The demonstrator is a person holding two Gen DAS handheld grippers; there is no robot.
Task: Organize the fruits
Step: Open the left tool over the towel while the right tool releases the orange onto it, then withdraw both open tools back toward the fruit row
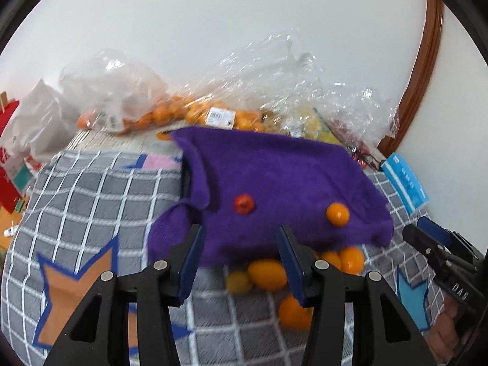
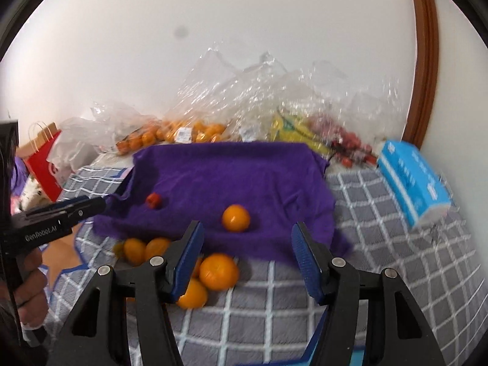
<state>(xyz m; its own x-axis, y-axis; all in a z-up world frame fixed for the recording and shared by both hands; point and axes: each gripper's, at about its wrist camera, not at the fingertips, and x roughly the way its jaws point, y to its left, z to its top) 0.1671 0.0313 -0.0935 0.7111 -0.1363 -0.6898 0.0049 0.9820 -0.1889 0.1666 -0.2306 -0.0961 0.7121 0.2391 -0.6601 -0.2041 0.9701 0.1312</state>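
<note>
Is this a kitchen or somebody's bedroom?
Probably a room in a home, maybe a bedroom: the fruit lies on a soft grey checked blanket, with a shopping bag, a tissue pack and a wooden door frame. No kitchen things show.

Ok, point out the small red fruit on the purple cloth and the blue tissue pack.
small red fruit [image 2: 154, 200], right wrist view, middle of the fruit.
blue tissue pack [image 2: 410, 175], right wrist view, its blue top face.
</note>
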